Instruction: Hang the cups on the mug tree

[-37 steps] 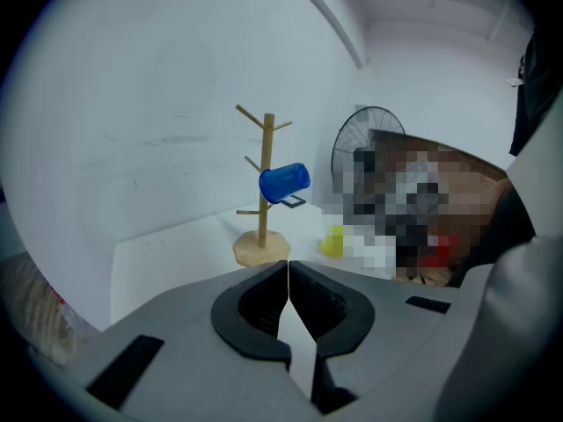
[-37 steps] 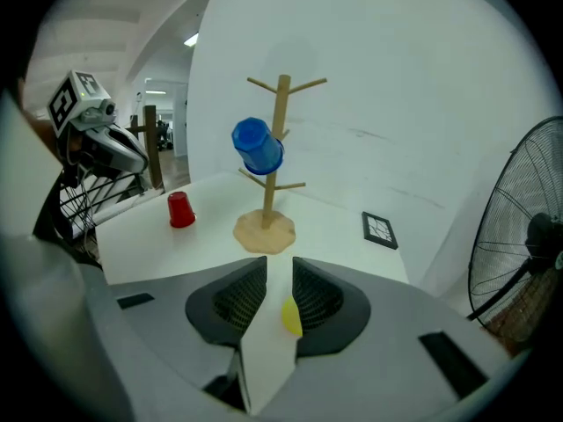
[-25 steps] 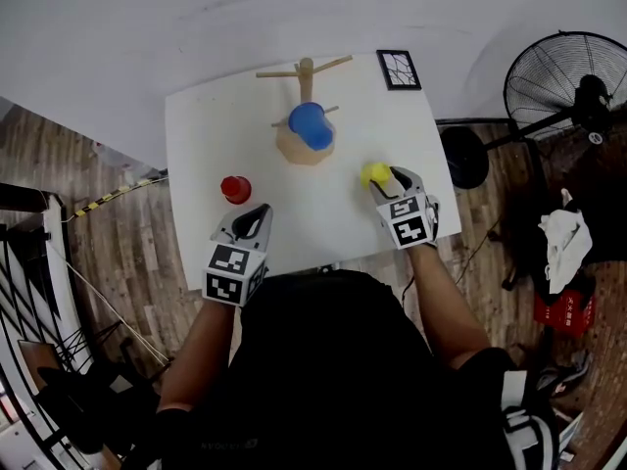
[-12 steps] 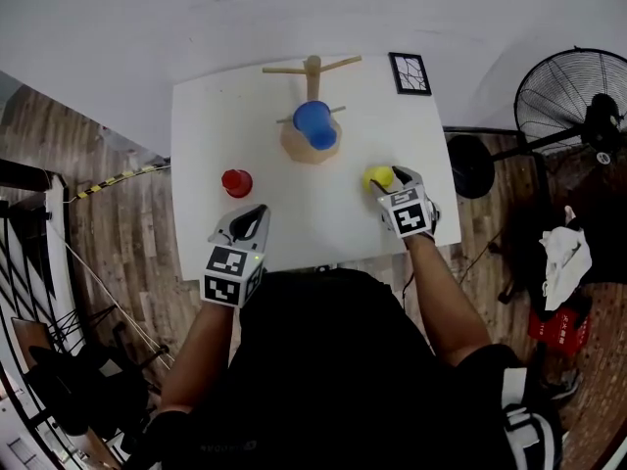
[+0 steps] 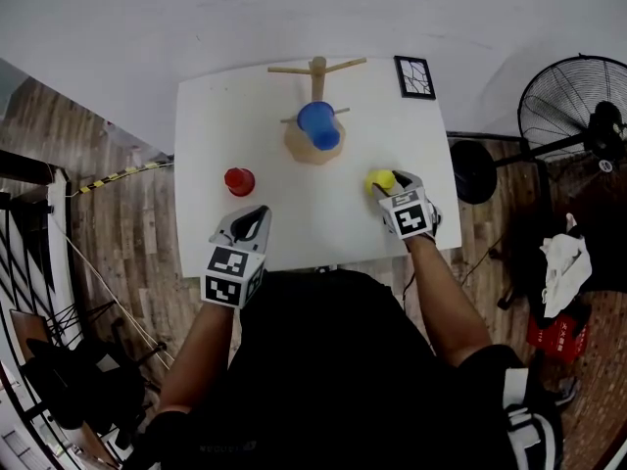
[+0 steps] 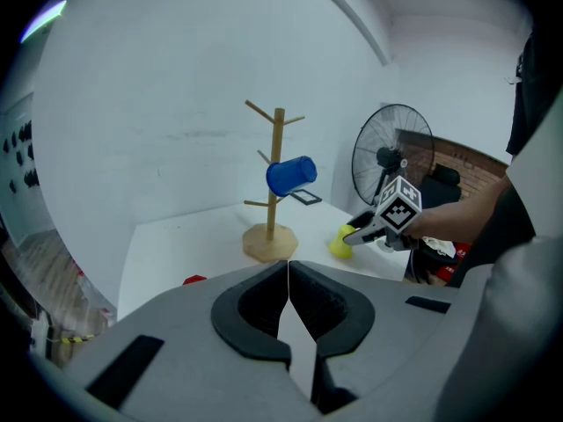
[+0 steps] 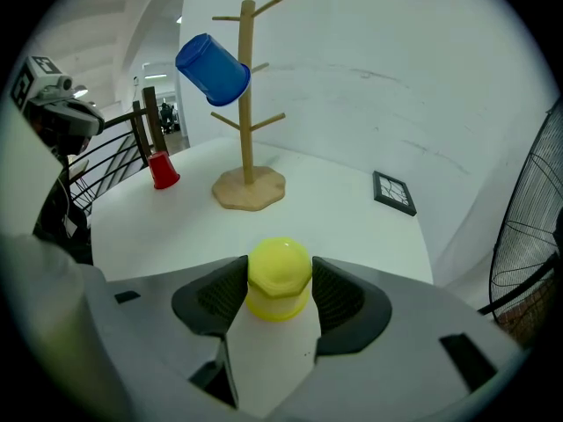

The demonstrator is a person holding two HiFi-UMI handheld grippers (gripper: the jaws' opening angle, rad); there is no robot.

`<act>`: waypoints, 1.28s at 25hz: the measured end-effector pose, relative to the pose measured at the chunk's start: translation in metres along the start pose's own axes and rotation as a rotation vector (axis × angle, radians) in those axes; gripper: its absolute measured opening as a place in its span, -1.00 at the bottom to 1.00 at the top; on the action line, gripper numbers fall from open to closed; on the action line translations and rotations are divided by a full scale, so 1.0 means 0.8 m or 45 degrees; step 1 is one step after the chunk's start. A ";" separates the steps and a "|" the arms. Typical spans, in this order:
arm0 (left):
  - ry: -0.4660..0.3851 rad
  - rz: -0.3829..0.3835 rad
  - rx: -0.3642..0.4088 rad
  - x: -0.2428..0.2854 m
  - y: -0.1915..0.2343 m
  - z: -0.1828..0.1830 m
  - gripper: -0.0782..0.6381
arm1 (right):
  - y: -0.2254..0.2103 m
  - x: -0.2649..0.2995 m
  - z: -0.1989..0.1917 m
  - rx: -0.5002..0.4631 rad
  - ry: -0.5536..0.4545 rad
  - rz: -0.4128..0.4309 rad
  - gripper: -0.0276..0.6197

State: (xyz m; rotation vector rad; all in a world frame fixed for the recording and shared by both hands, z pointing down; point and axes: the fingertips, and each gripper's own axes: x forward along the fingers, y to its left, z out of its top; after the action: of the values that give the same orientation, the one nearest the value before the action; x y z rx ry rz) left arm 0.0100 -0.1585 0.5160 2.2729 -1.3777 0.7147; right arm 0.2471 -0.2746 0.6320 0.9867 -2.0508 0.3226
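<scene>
A wooden mug tree (image 5: 316, 71) stands at the back of the white table (image 5: 206, 116), with a blue cup (image 5: 317, 123) hanging on a lower peg. A yellow cup (image 5: 377, 177) sits upside down on the right side of the table. My right gripper (image 5: 386, 183) is open around it; its jaws have just been opening, and the yellow cup (image 7: 280, 304) sits between the pads (image 7: 211, 297), very close on both sides. A small red cup (image 5: 238, 180) stands at the left. Behind it, near the front edge, my left gripper (image 5: 257, 213) is shut and holds nothing.
A black-framed marker card (image 5: 414, 76) lies at the table's back right corner. A standing fan (image 5: 578, 106) is on the floor just right of the table. Black railings (image 5: 29, 292) run along the far left. White wall stands behind the table.
My right gripper has sunk a little, so the yellow cup now sits deeper between its jaws. The left gripper has stayed put.
</scene>
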 end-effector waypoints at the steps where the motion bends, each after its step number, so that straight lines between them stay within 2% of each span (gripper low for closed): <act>1: -0.006 0.001 0.001 0.000 0.000 0.002 -0.73 | -0.001 -0.001 0.000 0.002 0.000 -0.002 -0.22; 6: -0.008 -0.004 0.014 0.000 -0.001 0.005 -0.73 | 0.001 -0.008 0.002 0.009 -0.018 0.003 -0.23; 12: -0.011 -0.007 0.023 0.000 0.001 0.008 -0.73 | 0.000 -0.027 0.028 0.033 -0.117 -0.011 -0.23; 19: -0.037 -0.002 0.020 -0.002 0.004 0.020 -0.73 | -0.010 -0.064 0.084 0.060 -0.300 -0.029 -0.23; 32: -0.078 0.025 0.005 -0.009 0.013 0.029 -0.73 | -0.020 -0.145 0.198 0.124 -0.678 0.016 -0.23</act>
State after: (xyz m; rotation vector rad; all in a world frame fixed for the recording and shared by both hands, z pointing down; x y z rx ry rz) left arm 0.0031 -0.1715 0.4938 2.3047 -1.4294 0.6600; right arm 0.2108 -0.3070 0.4409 1.2159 -2.5371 0.1780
